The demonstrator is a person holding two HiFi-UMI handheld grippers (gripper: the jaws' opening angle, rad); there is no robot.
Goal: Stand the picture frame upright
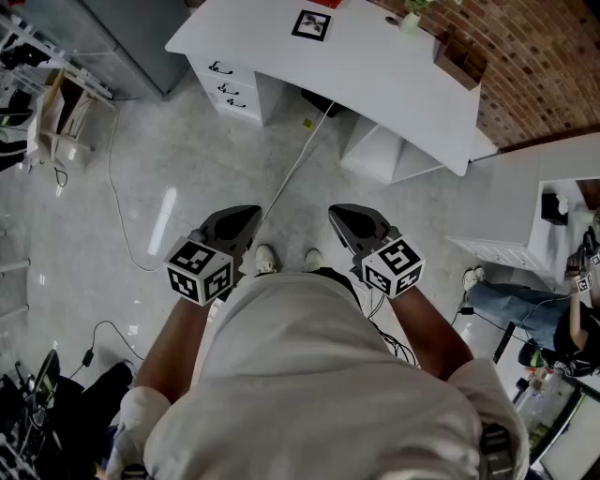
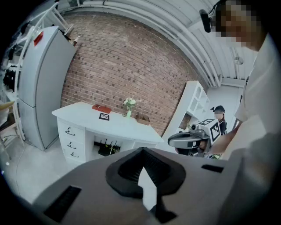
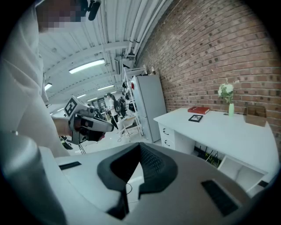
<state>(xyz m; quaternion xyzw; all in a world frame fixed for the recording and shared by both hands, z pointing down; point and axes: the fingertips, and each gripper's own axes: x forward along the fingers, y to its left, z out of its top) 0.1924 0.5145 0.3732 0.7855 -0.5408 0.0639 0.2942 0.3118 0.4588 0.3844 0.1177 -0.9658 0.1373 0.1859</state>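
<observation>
A small black picture frame (image 1: 311, 24) lies flat on the white desk (image 1: 375, 70) far ahead of me; it also shows on the desk top as a dark square in the left gripper view (image 2: 104, 116) and the right gripper view (image 3: 195, 118). My left gripper (image 1: 246, 219) and right gripper (image 1: 341, 217) are both held close to my body over the floor, well short of the desk. Both are shut with nothing between the jaws. From the left gripper view I see the right gripper (image 2: 171, 139), and from the right gripper view the left gripper (image 3: 113, 127).
On the desk stand a red book (image 2: 101, 108), a vase with white flowers (image 3: 229, 103) and a brown box (image 1: 459, 60). A grey fridge (image 3: 148, 105) is left of the desk, a brick wall (image 2: 123, 66) behind it. Cables (image 1: 122, 206) cross the floor. A person (image 1: 534, 314) sits at right.
</observation>
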